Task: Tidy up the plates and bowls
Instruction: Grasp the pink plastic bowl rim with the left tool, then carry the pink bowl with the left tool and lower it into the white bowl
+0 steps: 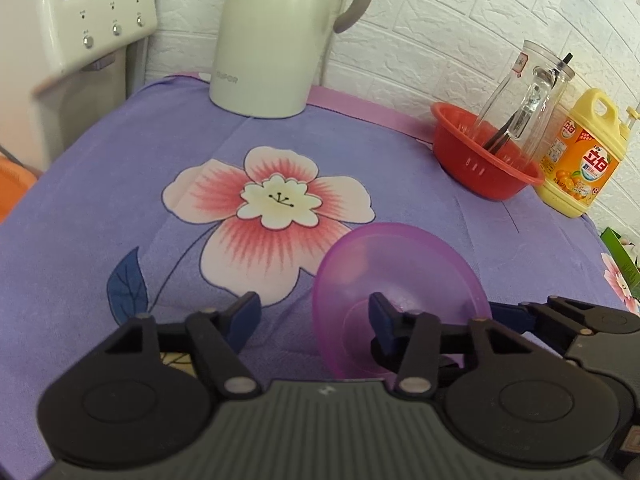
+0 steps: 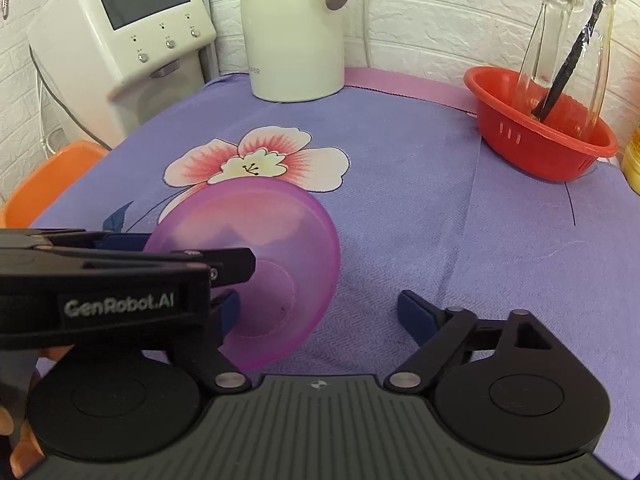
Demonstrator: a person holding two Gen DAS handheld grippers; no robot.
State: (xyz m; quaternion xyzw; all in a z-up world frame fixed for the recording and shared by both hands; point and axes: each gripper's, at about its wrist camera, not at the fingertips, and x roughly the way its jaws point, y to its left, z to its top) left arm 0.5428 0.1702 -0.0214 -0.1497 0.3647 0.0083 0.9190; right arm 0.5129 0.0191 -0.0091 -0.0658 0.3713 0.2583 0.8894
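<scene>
At the far left stands a white water dispenser (image 2: 132,28), then a cream kettle (image 2: 296,32) at the back of the purple flowered cloth (image 2: 420,200). In the middle a translucent purple bowl (image 2: 276,248) sits tipped up on its side, its base towards the cameras. The left gripper (image 1: 314,312) has its jaws spread wide, one finger reaching into or against the bowl; the right gripper (image 2: 320,308) is equally wide, its left finger close beside the bowl's base, gripping nothing. I judge the bowl is mid-handling between them. Next, one jaw must close on the rim before it tips. Far right sit a red colander (image 2: 540,136) holding a glass bottle (image 2: 568,40), and yellow detergent (image 1: 580,160).
</scene>
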